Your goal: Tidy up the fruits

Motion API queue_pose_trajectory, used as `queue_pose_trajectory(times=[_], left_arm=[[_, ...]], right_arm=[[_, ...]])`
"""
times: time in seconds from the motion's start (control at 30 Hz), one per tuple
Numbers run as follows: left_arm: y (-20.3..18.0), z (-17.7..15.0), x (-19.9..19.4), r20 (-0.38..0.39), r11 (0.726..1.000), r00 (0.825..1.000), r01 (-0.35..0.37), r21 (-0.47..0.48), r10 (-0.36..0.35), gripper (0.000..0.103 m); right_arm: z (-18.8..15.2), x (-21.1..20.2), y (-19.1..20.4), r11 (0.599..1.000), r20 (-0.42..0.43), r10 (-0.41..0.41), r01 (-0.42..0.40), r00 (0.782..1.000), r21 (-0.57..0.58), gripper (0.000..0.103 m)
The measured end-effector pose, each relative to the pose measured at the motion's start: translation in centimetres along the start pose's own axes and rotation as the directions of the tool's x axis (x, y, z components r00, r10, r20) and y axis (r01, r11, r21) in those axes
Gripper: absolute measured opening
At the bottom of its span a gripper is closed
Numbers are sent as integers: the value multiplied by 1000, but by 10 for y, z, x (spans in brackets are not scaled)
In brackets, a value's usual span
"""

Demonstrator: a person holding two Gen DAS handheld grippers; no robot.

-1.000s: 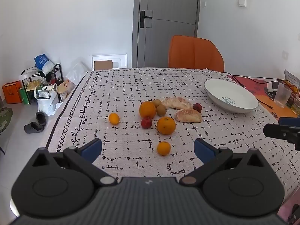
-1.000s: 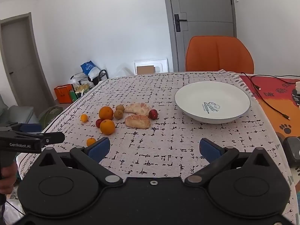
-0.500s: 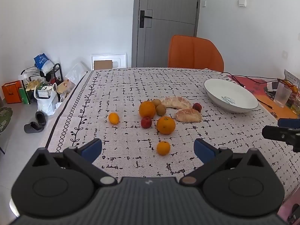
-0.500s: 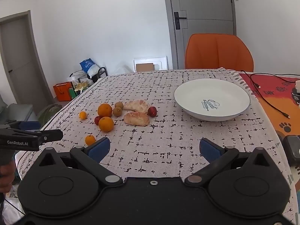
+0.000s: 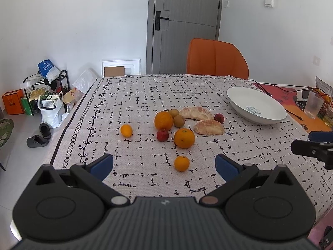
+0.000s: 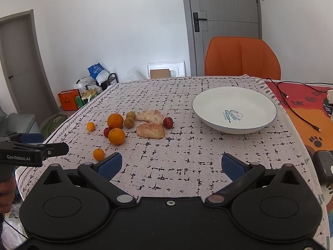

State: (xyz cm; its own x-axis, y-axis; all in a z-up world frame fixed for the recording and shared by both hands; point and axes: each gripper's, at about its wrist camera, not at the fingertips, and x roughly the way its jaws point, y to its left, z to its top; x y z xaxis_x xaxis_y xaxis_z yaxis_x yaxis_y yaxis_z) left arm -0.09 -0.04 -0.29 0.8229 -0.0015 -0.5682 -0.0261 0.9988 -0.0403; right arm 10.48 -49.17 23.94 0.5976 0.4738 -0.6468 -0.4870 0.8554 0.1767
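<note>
Both hand-held grippers hover over the near edge of the worktop (image 5: 129, 95), jaws spread wide, nothing in either. Left hand-held gripper (image 5: 164, 165) faces the fruit head-on; right hand-held gripper (image 6: 170, 164) sits further right, w/ the fruit off to its left and the white bowl (image 6: 234, 110) ahead-right.

Key relation: the nearest fruit, a small mandarin (image 5: 181, 163), lies just ahead of the left one, slightly right of its centre line, between the blue pads. It's round, so no long axis to line up with. Left is clearly nearer; from the right wrist view that same fruit (image 6: 98, 154) is just beside its left pad, outside the gap.

Behind it, a loose cluster: two larger oranges (image 5: 184, 138), two small red fruits (image 5: 162, 135), two brownish kiwi-like ones (image 5: 179, 121), a second small mandarin (image 5: 126, 130) apart to the left, and two peeled citrus segments (image 5: 209, 127), crescent-shaped, long axis running roughly left-right.

Bowl is empty, glossy ceramic, blue print inside, well right of the cluster. Probably the target, so nothing sorted yet.

Textures: orange skins dimpled, firm; peeled pieces soft, membrane exposed, likely to squash. Cloth is woven, pale w/ black dash print.
</note>
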Motion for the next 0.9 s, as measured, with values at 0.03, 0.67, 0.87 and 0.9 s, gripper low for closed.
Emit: queue_pose_trajectory(times=[0.03,0.67,0.87,0.9], left_arm=[[0,0,0,1,1000,1000,-1,0,1,103],[1,0,0,2,1000,1000,-4,-1,4,103],[2,0,0,4,1000,1000,-4,-2,4,103],[2,0,0,4,1000,1000,-4,-2,4,103]], right_arm=[[0,0,0,1000,0,1,-1,1000,-2,103],[0,-2,8,999,1,-10,10,1000,-35,103],[-1,0,6,999,-2,-14,14,1000,-30,103],[-1,0,7,999,-3,-15,15,1000,-30,103]])
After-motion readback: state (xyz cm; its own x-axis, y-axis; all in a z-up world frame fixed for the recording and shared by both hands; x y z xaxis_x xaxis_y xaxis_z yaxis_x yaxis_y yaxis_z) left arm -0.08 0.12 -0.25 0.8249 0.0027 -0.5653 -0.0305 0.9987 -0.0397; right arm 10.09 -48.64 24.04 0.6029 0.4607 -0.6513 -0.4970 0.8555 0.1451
